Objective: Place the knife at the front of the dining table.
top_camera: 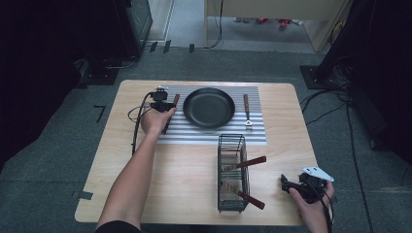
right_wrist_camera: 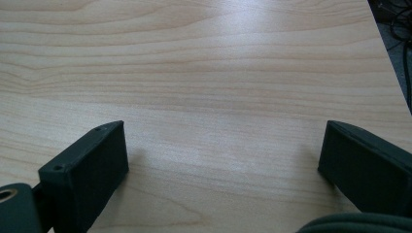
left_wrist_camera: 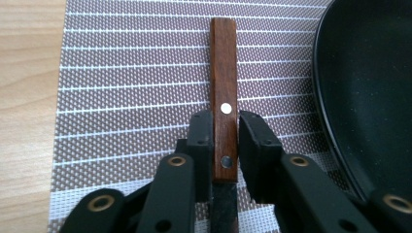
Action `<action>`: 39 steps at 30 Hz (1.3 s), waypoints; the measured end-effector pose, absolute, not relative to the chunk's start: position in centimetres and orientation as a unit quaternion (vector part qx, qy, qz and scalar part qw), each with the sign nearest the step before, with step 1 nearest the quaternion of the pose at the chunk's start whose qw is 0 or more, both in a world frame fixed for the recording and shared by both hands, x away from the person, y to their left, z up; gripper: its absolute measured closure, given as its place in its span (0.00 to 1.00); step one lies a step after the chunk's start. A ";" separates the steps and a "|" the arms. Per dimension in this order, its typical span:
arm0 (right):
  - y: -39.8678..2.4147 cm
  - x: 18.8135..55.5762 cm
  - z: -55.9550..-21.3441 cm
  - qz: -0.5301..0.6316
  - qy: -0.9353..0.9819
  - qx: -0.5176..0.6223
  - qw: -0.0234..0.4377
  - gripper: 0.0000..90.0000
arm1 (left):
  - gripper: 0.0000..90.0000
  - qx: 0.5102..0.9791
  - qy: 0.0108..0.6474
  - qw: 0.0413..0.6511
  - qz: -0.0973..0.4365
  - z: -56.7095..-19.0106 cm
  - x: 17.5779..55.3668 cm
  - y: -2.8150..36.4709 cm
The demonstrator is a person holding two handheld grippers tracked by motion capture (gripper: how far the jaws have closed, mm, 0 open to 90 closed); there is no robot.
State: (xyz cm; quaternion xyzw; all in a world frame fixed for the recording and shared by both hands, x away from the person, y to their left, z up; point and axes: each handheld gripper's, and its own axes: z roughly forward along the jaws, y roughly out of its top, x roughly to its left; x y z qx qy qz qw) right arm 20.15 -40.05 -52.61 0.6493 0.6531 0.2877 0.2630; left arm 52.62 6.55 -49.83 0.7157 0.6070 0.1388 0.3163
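A knife with a brown wooden handle (left_wrist_camera: 224,73) lies along the striped grey placemat (left_wrist_camera: 131,97), left of the black pan (left_wrist_camera: 369,82). My left gripper (left_wrist_camera: 226,127) is shut on the handle's lower end near the rivets, with both pads pressed against its sides. From above, the left gripper (top_camera: 164,105) sits at the mat's left edge beside the pan (top_camera: 209,108), and the knife handle (top_camera: 176,100) pokes out past it. My right gripper (right_wrist_camera: 223,145) stands open over bare wood with nothing between its jaws. It rests near the table's front right corner (top_camera: 287,184).
A wooden-handled fork (top_camera: 247,109) lies on the mat right of the pan. A black wire basket (top_camera: 231,172) stands at front centre, holding wooden-handled utensils (top_camera: 248,163) that stick out to the right. A cable (top_camera: 137,124) trails from the left gripper.
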 end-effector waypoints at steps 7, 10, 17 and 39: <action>-40.1 20.2 -52.6 0.288 0.654 0.648 0.262 0.04 | 0.87 0.694 0.628 0.328 0.128 -49.9 53.0 6.6; -40.1 20.2 -52.6 0.288 0.654 0.648 0.262 0.04 | 0.87 0.675 0.644 0.342 0.110 -50.0 53.2 6.8; -40.1 20.2 -52.6 0.288 0.654 0.648 0.263 0.04 | 0.87 0.654 0.663 0.350 0.097 -50.1 53.6 6.9; -40.1 20.2 -52.6 0.288 0.654 0.648 0.262 0.04 | 0.87 0.653 0.670 0.334 0.119 -49.9 54.2 6.7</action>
